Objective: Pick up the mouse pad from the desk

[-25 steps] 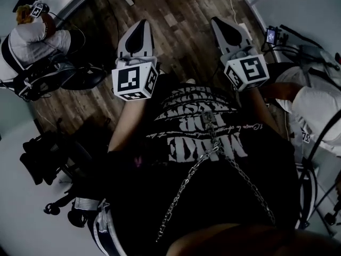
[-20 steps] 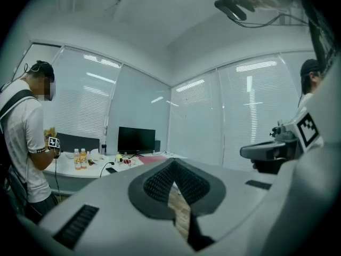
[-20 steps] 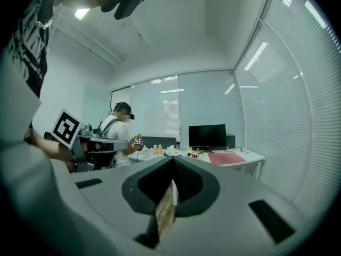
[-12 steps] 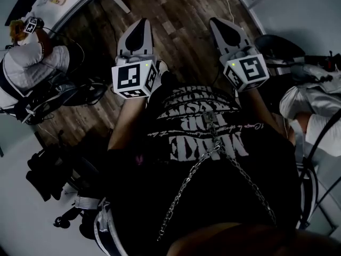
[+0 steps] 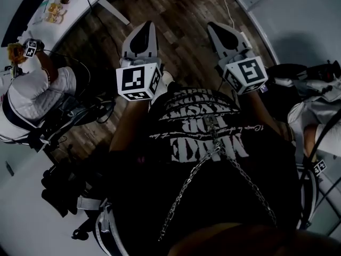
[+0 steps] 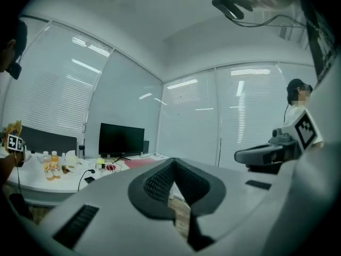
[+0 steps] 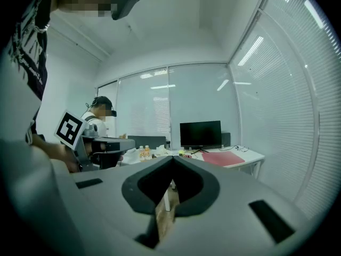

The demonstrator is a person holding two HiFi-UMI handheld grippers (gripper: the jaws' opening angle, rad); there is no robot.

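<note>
Underfoot, wood-plank floor (image 5: 186, 9), white desk (image 7: 251, 155).

The floor scene has swung in the head view. More of the desk (image 5: 77, 1) at far left now shows. The seated person (image 5: 32, 97) on the left lies nearer in frame, and a second person (image 5: 319, 119) has slid to the right edge. The left tongs (image 5: 145, 30) have edged slightly right.

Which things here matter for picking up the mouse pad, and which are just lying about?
For the job: the red mouse pad, the desk it lies on, the left gripper and right gripper, both shut and empty.
Just lying about: the monitor and the bottles on that desk.
</note>
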